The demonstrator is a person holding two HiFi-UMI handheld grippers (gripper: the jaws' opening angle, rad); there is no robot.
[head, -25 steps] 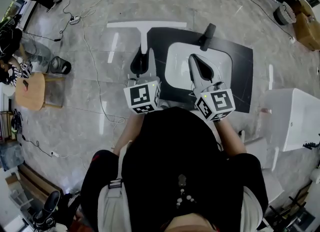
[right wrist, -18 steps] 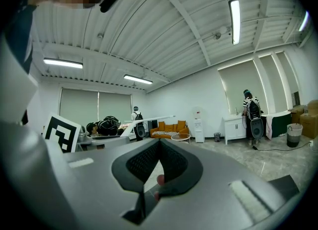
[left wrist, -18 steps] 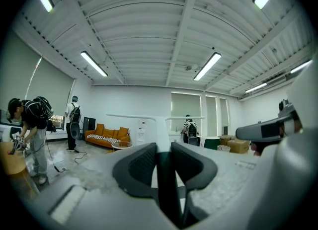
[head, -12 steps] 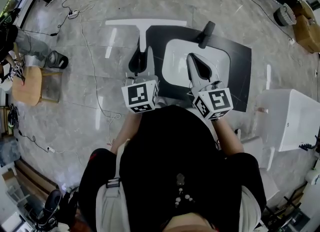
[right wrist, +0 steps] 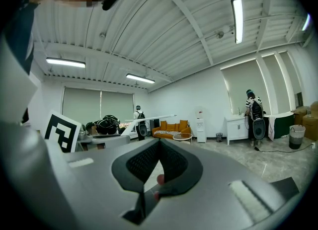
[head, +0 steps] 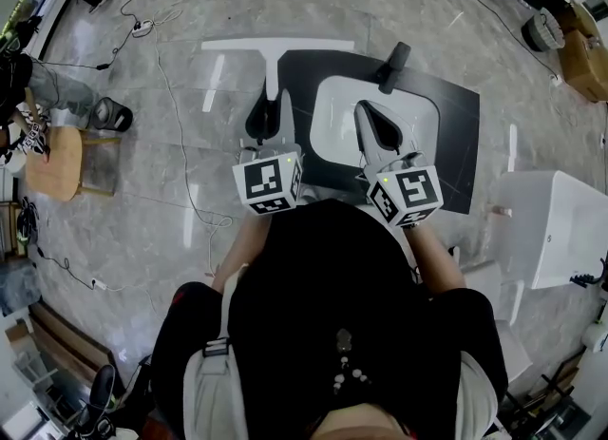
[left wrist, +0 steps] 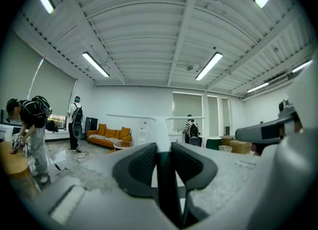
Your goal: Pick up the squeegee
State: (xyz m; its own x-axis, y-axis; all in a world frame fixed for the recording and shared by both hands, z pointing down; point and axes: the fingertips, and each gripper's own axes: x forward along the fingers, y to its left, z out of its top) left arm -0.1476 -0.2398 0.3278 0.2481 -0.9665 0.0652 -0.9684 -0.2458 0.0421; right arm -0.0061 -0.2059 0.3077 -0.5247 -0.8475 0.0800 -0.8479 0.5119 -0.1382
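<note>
The white squeegee [head: 275,47] is T-shaped, its blade across the far end and its handle running back into my left gripper [head: 270,107]. That gripper is shut on the squeegee's handle and holds it level above the floor. In the left gripper view the squeegee handle [left wrist: 160,130] rises from between the dark pads [left wrist: 138,167] of the left gripper [left wrist: 164,150] to the crossbar. My right gripper [head: 370,111] hovers beside it over the white basin, shut, with nothing held. The right gripper [right wrist: 159,143] shows its tips meeting in its own view, where the squeegee blade [right wrist: 151,119] shows to the left.
A black mat [head: 458,110] lies on the marble floor with a white basin [head: 332,110] and a black handled tool [head: 393,65] on it. A white box [head: 556,229] stands at right, a wooden stool [head: 49,167] and cables [head: 180,172] at left. People stand around the room.
Both grippers and the squeegee hold still. A person at the left edge, near the stool, has shifted position.
</note>
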